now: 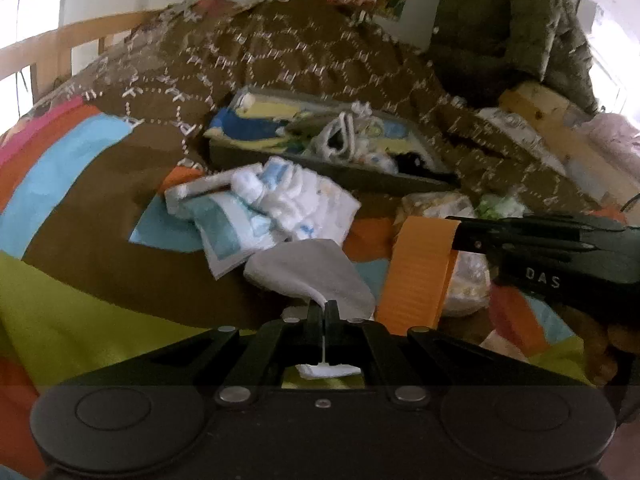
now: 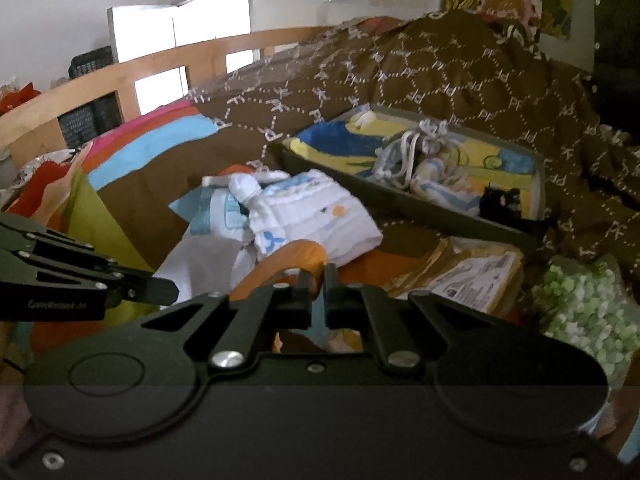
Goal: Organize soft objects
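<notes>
Left gripper (image 1: 324,312) pinched grey cloth (image 1: 308,272) edge; right gripper (image 2: 318,280) clamped orange cloth (image 2: 288,260). Thin grips risked slipping; tray (image 1: 360,176) lay beyond jaws.

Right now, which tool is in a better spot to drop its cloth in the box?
Probably the right. The right tool grips the orange cloth, lifted and hanging near the box. The left tool pinches the grey cloth, which mostly lies on the bed.
</notes>
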`<move>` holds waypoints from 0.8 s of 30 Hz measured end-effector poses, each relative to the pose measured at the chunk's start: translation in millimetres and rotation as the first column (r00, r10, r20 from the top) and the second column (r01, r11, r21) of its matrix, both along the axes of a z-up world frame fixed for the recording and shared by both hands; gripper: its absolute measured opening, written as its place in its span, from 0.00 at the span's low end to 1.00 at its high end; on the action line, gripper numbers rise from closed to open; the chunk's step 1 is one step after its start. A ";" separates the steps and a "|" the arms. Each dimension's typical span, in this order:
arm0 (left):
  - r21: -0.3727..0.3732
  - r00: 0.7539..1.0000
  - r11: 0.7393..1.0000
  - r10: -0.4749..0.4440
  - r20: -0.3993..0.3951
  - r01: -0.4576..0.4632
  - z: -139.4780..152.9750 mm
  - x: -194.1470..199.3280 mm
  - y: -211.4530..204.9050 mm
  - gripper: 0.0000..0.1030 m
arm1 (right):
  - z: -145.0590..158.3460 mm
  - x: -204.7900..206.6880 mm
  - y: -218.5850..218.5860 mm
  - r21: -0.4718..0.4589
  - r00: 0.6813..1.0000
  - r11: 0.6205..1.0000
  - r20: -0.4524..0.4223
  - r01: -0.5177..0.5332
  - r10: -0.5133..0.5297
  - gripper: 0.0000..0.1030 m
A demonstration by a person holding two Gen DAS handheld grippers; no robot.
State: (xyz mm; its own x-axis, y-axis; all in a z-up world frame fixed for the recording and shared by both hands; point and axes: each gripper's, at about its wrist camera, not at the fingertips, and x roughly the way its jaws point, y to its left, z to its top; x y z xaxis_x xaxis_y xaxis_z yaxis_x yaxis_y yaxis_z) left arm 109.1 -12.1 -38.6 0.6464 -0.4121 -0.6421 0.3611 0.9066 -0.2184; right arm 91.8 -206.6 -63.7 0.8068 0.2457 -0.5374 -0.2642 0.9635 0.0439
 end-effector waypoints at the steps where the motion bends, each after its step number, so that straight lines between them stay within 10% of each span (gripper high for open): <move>1: -0.009 1.000 1.000 -0.004 0.013 0.004 2.7 -2.5 0.4 0.00 | 2.2 -1.5 -1.5 0.006 1.000 1.000 0.007 0.005 -0.005 0.00; 24: -0.124 0.992 0.992 0.024 0.126 -0.008 85.2 76.8 -9.4 0.00 | 35.1 56.6 -95.9 0.179 0.966 0.958 0.085 0.225 -0.243 0.00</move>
